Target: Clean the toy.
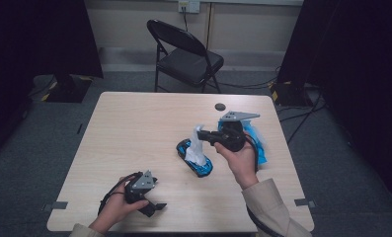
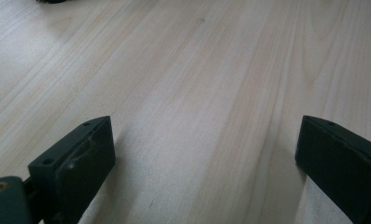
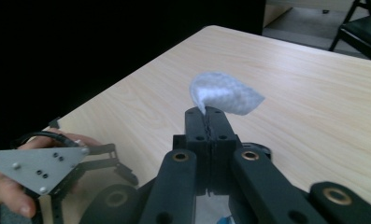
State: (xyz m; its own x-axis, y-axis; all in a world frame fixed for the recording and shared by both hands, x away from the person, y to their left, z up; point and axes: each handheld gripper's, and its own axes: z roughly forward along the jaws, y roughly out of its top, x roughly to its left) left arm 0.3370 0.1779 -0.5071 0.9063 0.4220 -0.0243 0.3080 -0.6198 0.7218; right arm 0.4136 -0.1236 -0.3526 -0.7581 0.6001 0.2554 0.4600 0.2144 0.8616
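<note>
Left tongs (image 1: 151, 200): spread, empty, resting on the pale wooden desk (image 1: 134, 128) nearer than the pack.
Blue wet-wipe pack (image 1: 193, 157): lies mid-desk.
Right tongs (image 3: 206, 114): pressed together, pinching the thin white textured wipe (image 3: 225, 93) above the pack.
Technique: probably pull steadily upward; steady the pack if it lifts.
Wipe: soft, curled, dimpled.

Wipe pack (image 1: 194, 157) blocks table (image 1: 134, 128) centre; left half free.

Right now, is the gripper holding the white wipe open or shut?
Shut: the right gripper pinches the white wipe between closed jaws.
</note>
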